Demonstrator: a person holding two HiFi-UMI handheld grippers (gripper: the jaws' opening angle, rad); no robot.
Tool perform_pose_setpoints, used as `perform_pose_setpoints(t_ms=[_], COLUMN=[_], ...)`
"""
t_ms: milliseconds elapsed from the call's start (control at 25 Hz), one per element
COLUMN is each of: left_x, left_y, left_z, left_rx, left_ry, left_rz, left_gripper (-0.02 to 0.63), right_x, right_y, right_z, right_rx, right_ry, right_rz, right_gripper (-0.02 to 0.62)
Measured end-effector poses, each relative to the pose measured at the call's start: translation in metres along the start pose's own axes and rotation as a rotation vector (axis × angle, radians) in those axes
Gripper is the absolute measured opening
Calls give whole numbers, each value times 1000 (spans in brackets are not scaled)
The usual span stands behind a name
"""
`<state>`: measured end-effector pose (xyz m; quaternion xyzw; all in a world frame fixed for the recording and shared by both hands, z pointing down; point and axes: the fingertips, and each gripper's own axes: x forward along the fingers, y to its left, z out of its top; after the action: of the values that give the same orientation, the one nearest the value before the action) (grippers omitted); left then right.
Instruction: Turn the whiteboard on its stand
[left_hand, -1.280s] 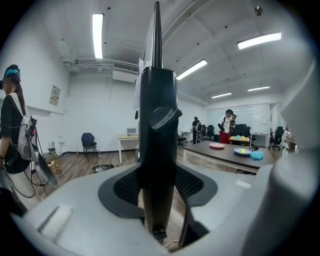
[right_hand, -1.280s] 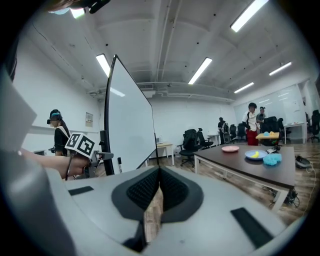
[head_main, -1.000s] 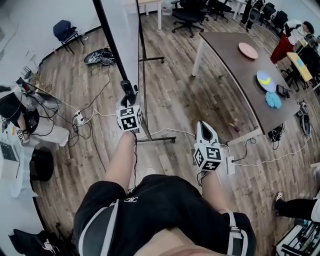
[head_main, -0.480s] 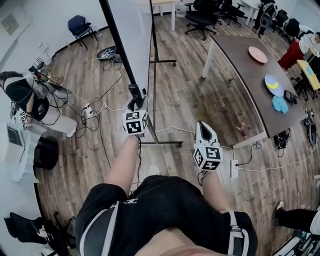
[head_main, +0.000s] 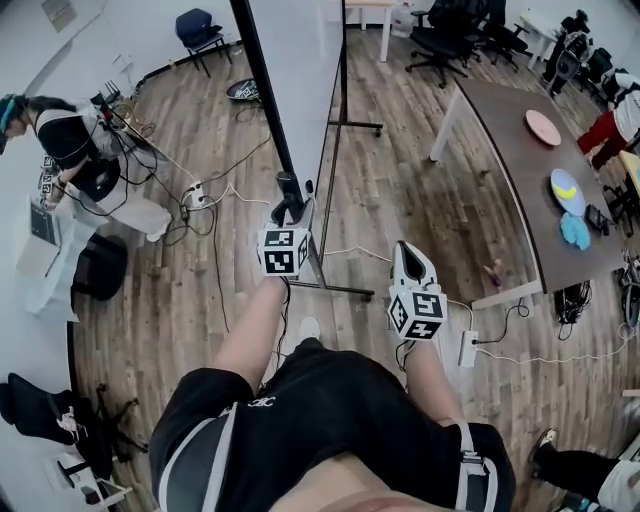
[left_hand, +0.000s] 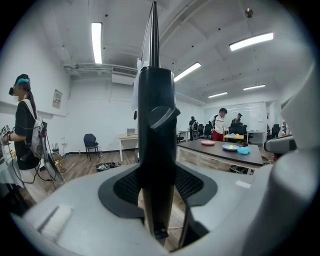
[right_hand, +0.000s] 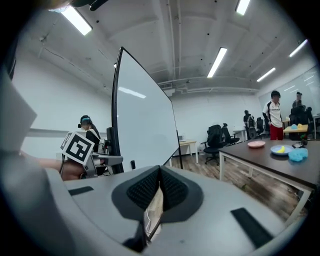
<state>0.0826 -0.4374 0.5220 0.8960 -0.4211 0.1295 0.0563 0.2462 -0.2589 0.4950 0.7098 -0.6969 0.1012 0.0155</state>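
The left tongs (head_main: 290, 203) clamp the black side frame (left_hand: 156, 125) of the whiteboard (head_main: 305, 70), which stands upright on the wooden floor (head_main: 400, 190) just ahead. The right tongs (head_main: 410, 262) are pressed together, empty, near the board's foot.

Tall upright black-framed whiteboard (head_main: 300, 70)

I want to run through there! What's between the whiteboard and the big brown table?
Just bare wooden floor, nothing else. The head view shows it between the whiteboard and the table.
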Motion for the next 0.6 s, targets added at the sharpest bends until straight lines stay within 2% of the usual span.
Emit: perform_pose_setpoints(t_ms=[600], left_x=[-56], left_y=[-19], left_z=[-15], left_rx=[-28], left_ry=[-20], left_rz=[19], left_gripper=[196], right_x=[-8], right_y=[26], right_z=[-5], right_rx=[-37], right_ry=[8], right_rz=[150], right_gripper=[8])
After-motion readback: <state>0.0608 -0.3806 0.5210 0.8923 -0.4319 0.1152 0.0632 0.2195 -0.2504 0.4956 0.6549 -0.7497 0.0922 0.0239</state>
